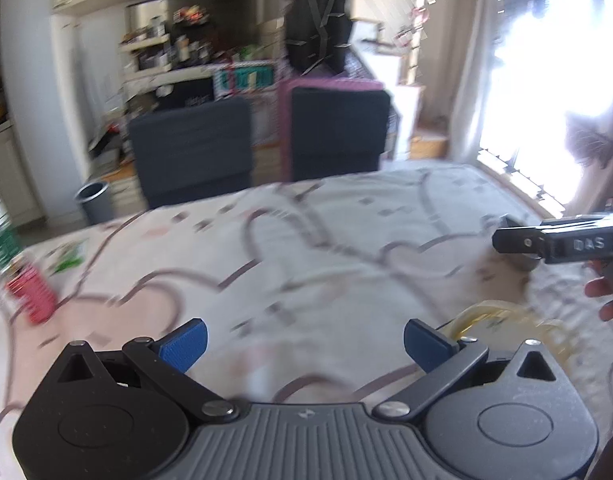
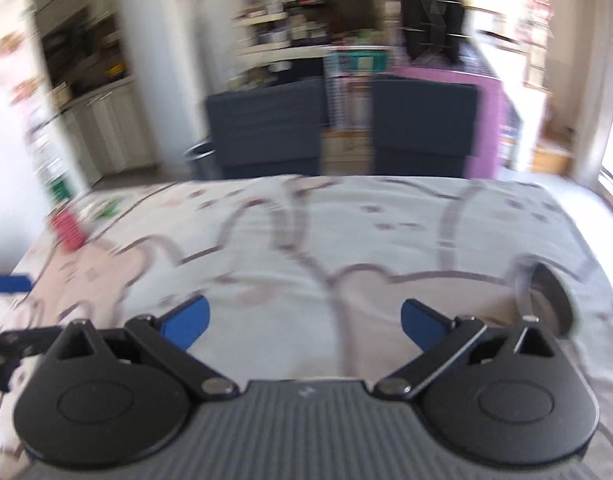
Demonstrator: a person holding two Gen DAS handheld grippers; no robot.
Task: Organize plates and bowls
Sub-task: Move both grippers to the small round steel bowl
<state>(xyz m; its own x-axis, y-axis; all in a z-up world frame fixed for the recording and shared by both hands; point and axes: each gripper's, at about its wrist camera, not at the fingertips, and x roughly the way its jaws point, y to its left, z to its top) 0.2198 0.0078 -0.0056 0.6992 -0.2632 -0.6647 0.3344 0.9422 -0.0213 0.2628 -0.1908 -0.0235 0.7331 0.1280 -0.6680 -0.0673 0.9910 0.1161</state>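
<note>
Glass dishes (image 1: 502, 320), stiff, slippery and likely fragile, want a rim hold; left gripper (image 1: 304, 344) and right gripper (image 2: 304, 322) both gape empty.

- Worktop (image 1: 306, 240) cloth: white, grey-mauve curving lines, pale pink patches.
- Gripper fingers (image 1: 186, 344): blue.
- Two chairs (image 1: 190, 148): dark grey.
- Box (image 1: 32, 292): red.
- Glass dish (image 1: 502, 320): amber.
</note>
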